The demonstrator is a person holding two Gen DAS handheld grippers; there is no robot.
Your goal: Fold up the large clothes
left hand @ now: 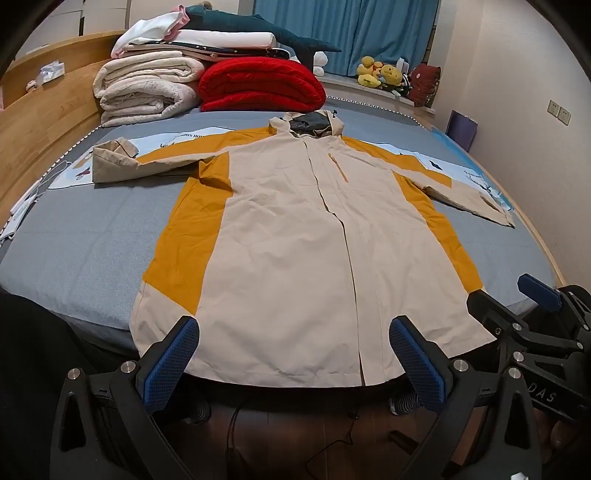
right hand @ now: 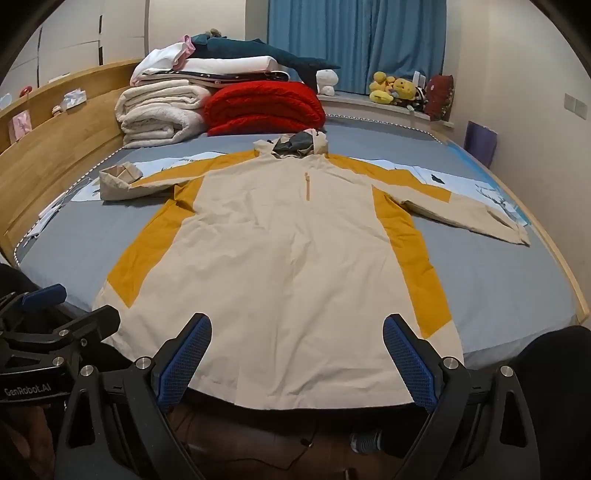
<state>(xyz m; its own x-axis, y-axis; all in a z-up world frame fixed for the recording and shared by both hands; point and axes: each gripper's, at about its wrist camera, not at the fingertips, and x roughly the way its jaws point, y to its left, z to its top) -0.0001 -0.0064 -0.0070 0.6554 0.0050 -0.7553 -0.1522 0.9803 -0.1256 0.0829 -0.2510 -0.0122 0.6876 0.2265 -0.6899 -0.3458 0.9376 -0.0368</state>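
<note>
A cream and mustard hooded jacket [left hand: 295, 229] lies flat, front up, on the grey bed [left hand: 81, 240], sleeves spread to both sides and hem hanging over the near edge. My left gripper [left hand: 295, 332] hovers open over the hem, blue pads [left hand: 173, 358] wide apart with nothing between them. In the right wrist view the same jacket [right hand: 288, 258] fills the middle, and my right gripper [right hand: 297, 328] stands open above its hem. The right gripper's body [left hand: 535, 321] shows at the far right of the left wrist view, the left gripper's body [right hand: 44, 325] at the far left of the right wrist view.
Folded white blankets [left hand: 147, 88] and a red quilt [left hand: 262, 86] are stacked at the head of the bed by the wooden headboard [left hand: 40, 122]. Plush toys [left hand: 380, 75] sit on the window ledge under blue curtains [left hand: 351, 33]. Striped-socked feet [left hand: 404, 400] and a cable lie on the dark floor below.
</note>
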